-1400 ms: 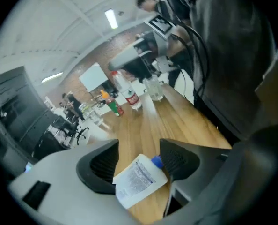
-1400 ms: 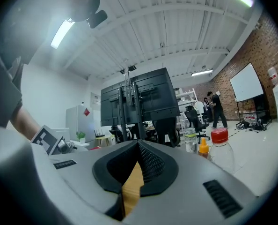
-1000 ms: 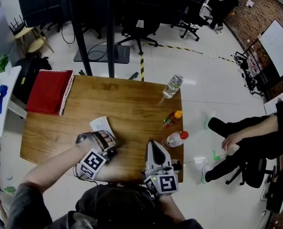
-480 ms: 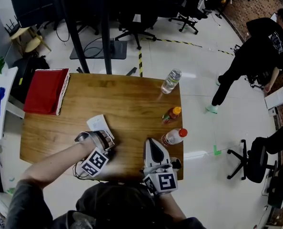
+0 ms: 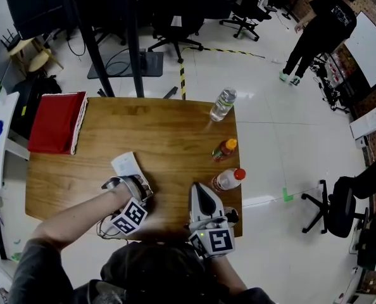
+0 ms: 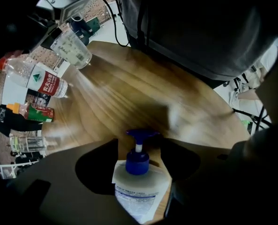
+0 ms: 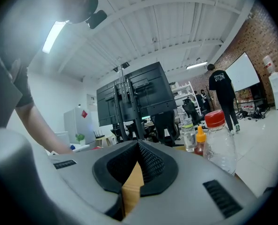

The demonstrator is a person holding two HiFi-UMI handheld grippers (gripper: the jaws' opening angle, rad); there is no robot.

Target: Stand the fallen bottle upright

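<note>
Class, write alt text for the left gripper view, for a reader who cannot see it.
A white pump bottle with a blue pump lies on a wooden table between the spread jaws of the left hand-held gripper. A red-capped bottle and an orange-capped bottle show at the left edge.

Of the pump bottle (image 6: 138, 182), the base is hidden and the label print blurred beyond reading.
</note>
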